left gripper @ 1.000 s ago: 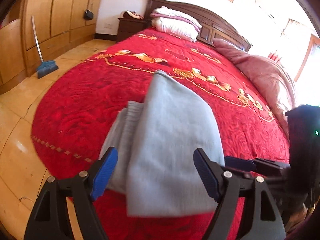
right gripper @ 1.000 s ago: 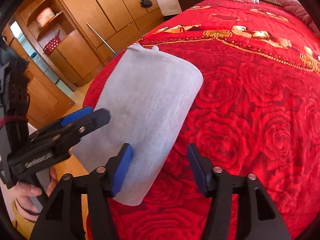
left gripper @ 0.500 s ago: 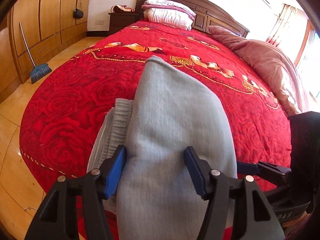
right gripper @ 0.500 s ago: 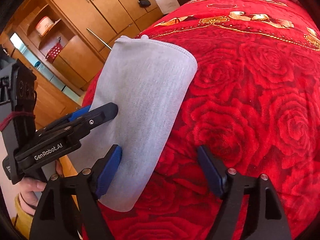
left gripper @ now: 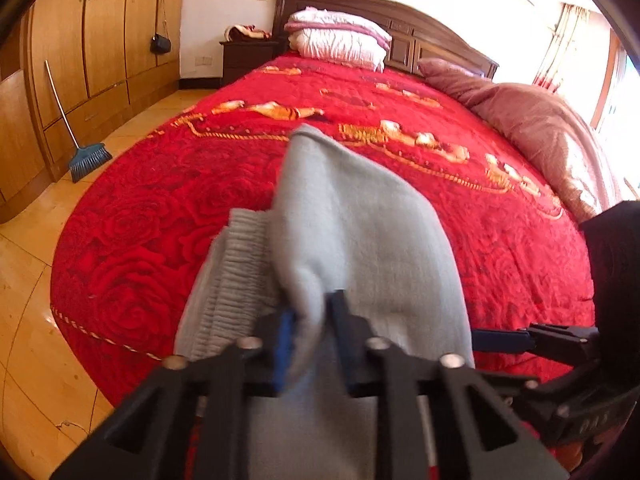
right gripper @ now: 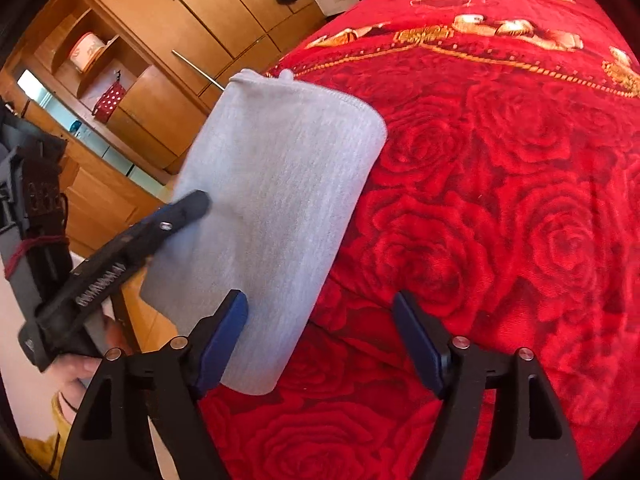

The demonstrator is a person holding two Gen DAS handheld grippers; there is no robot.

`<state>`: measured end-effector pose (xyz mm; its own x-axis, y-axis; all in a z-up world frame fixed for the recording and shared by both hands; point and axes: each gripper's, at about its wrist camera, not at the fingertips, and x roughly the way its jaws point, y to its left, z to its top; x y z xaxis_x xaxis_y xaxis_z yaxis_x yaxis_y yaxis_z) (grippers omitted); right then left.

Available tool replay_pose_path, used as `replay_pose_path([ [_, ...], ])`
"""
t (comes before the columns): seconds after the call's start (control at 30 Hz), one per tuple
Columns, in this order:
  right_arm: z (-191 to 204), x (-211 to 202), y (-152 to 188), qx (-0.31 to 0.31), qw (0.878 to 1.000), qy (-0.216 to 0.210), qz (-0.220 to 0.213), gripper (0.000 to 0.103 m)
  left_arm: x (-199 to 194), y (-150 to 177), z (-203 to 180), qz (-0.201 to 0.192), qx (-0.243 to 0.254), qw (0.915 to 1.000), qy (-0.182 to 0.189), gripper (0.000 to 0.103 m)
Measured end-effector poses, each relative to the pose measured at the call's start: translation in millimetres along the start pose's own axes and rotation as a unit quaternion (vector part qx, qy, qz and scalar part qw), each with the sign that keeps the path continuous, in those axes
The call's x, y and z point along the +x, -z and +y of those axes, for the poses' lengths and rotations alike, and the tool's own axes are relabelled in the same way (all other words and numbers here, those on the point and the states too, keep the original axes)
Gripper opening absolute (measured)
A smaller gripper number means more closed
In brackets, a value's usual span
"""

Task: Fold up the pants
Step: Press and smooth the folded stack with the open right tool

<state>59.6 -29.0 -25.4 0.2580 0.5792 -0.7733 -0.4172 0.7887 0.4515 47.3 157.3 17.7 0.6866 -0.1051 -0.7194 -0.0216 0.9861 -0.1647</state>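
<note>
While closing down to a narrow gap, pinched a raised ridge of the light grey, soft knitted folded pants with the left claw, blue pads pressed on the cloth from both sides. Appeared in the right wrist view as a black arm laid over the pants' left edge, gripped from below by a hand.

Stood wide at the right claw, though easing closed: left blue pad just at the pants' near edge, right pad over bare bedspread. Pressed on nothing; between the pads, only the pants' near right margin and red cloth.

Lay as a long folded strip at the near end of the bed, running away from both cameras. Showed a ribbed grey waistband along the left side, peeking from under the top layer. Rested on the red rose-patterned plush bedspread, with a gold embroidered border farther up.

Left of the bed, shone with glare across the tan tiled floor. Leaned against the curved wooden wardrobe as a blue-bristled broom with a pale handle. Hung from a wardrobe door as a small black bag.

Farther off, lay heaped along the bed's right side as a dusty pink quilt. Sat stacked at the head as white and pink pillows, against the dark carved wooden headboard and beside a dark wooden nightstand.
</note>
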Motion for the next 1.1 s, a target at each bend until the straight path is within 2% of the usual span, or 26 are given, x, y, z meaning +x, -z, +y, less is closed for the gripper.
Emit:
replay_pose_path([
  [0.13, 7, -12, -4, -0.020, 1.000, 0.013, -0.019, 0.077, -24, -8, 13, -0.030, -0.026, 0.9987, 0.032, 0.010],
  [0.3, 18, -18, -3, -0.044, 0.998, 0.018, -0.033, 0.077, -43, -17, 22, -0.051, -0.020, 0.9980, 0.033, 0.010],
  [0.4, 22, -12, -1, -0.055, 0.998, 0.024, -0.025, 0.077, -34, -16, 37, -0.039, -0.038, 0.9984, 0.016, 0.010],
  [0.47, 24, -6, 1, -0.059, 0.998, 0.028, -0.018, 0.075, -16, -12, 51, -0.013, -0.048, 0.9987, 0.010, 0.012],
  [0.53, 26, -4, 3, -0.066, 0.997, 0.031, -0.019, 0.074, 3, -5, 60, 0.006, -0.056, 0.9984, -0.001, 0.034],
  [0.57, 28, -5, 1, -0.070, 0.997, 0.033, -0.021, 0.073, 9, 0, 65, 0.007, -0.064, 0.9979, -0.004, 0.041],
  [0.6, 29, -7, 1, -0.075, 0.996, 0.039, -0.027, 0.072, 8, 3, 71, -0.003, -0.078, 0.9969, -0.008, 0.055],
  [0.63, 30, -9, -1, -0.080, 0.995, 0.045, -0.034, 0.067, 7, 5, 77, -0.006, -0.098, 0.9951, -0.010, 0.063],
  [0.77, 35, -19, -17, -0.105, 0.990, 0.066, -0.072, 0.052, -9, 7, 90, -0.002, -0.143, 0.9897, 0.002, 0.062],
  [0.87, 42, -18, -28, -0.118, 0.987, 0.055, -0.091, 0.042, -31, 4, 82, -0.021, -0.123, 0.9922, -0.006, 0.059],
  [1.0, 49, 1, -40, -0.130, 0.987, 0.051, -0.082, 0.040, -52, -3, 60, -0.046, -0.090, 0.9945, 0.029, 0.059],
  [1.07, 50, 16, -43, -0.136, 0.987, 0.060, -0.064, 0.040, -46, -5, 50, -0.039, -0.068, 0.9959, 0.044, 0.056],
  [1.1, 51, 22, -44, -0.138, 0.986, 0.068, -0.058, 0.040, -42, -3, 49, -0.032, -0.063, 0.9966, 0.043, 0.051],
])
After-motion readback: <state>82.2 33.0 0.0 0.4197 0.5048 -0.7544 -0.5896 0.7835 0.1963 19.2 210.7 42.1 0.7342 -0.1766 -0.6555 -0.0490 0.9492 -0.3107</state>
